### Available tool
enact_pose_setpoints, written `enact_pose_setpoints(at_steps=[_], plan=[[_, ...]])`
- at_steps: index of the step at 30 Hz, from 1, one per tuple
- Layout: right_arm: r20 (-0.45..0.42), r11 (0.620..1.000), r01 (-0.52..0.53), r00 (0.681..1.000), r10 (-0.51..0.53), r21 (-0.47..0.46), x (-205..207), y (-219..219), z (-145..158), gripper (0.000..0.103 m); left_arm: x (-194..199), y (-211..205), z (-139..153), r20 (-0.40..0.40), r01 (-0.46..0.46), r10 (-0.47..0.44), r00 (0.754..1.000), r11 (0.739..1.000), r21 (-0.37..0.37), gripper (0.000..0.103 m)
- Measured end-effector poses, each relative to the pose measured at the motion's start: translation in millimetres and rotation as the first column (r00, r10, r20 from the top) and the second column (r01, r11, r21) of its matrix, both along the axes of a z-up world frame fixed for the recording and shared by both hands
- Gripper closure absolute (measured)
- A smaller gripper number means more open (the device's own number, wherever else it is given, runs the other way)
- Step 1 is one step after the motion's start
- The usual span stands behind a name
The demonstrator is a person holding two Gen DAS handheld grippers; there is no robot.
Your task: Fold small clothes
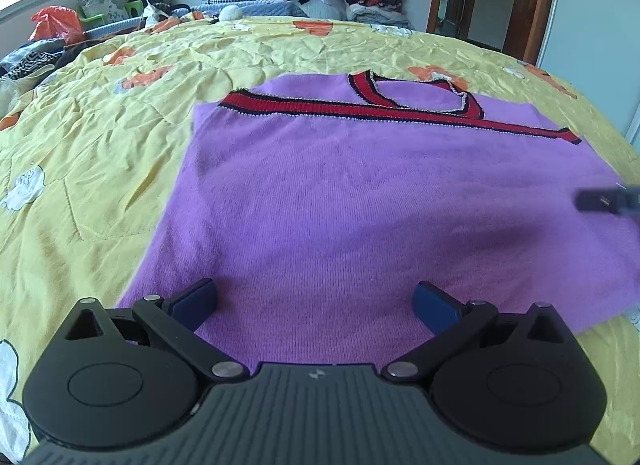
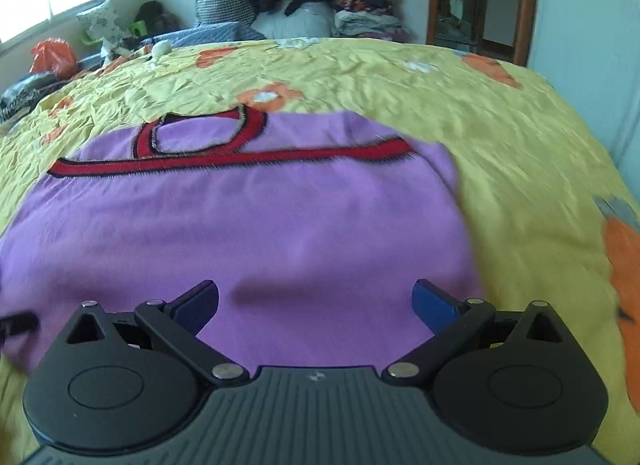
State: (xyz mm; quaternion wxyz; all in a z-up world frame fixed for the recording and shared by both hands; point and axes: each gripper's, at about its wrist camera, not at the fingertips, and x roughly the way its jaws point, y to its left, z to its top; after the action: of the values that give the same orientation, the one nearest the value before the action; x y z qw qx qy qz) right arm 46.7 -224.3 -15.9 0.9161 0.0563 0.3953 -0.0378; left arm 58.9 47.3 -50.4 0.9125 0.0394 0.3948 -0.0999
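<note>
Sweater [image 1: 360, 201] flat beyond left gripper [image 1: 316, 301]; jaws apparently empty

Purple knit sweater [image 1: 360, 201], red/black trim at 12 o'clock, lies flat w/ sides folded in, on the yellow floral bed [image 1: 100, 137].
</note>
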Motion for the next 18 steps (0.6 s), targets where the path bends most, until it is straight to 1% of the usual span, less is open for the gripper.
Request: enact_pose_setpoints(at_steps=[2,3,4,5,6,8,10,12,13,16,18], plan=[[0.001,1.0,-0.019,1.0,0.019,-0.024,18,7,-3,0.0,4,0,0,-0.007,-0.003,0.003,1.0,1.0,0.002,0.0],[-0.015,0.998,-0.034,0.999,0.034,-0.043,26,9,-8,0.0,5,0,0,-0.009,-0.003,0.003,1.0,1.0,0.004,0.0],[-0.028,0.996,-0.035,0.999,0.033,-0.079,33,8,-13,0.0,6,1,0,-0.011,-0.004,0.004,1.0,1.0,0.003,0.0],[-0.002,0.995,-0.044,0.999,0.044,-0.084,34,3,-16,0.0,7,1,0,-0.013,-0.002,0.002,1.0,1.0,0.004,0.0],[0.002,0.996,-0.031,1.0,0.031,-0.081,37,-5,-18,0.0,8,2,0,-0.013,0.003,-0.003,1.0,1.0,0.007,0.0],[-0.005,0.999,0.021,1.0,-0.022,-0.037,40,-29,-18,0.0,10,6,1,-0.016,0.014,-0.014,1.0,1.0,0.006,0.0],[-0.012,0.999,0.03,0.999,-0.03,-0.026,39,-39,-17,0.0,12,10,5,-0.029,0.014,-0.015,0.999,1.0,-0.019,0.0],[-0.026,0.998,0.04,0.999,-0.041,-0.048,32,-32,-9,0.0,15,13,16,-0.016,0.009,-0.01,1.0,0.997,-0.071,0.0],[-0.013,0.998,0.036,0.999,-0.037,-0.053,26,-26,-5,0.0,19,11,21,0.0,0.016,-0.016,1.0,0.997,-0.078,0.0],[0.016,1.0,-0.029,0.999,0.029,-0.008,16,-11,-3,0.0,46,-3,29,0.014,0.042,-0.041,0.999,0.996,-0.084,0.0],[0.009,0.998,-0.032,0.999,0.032,-0.053,16,-4,-11,0.0,70,-13,24,0.011,0.066,-0.065,0.998,0.994,-0.091,0.0]])
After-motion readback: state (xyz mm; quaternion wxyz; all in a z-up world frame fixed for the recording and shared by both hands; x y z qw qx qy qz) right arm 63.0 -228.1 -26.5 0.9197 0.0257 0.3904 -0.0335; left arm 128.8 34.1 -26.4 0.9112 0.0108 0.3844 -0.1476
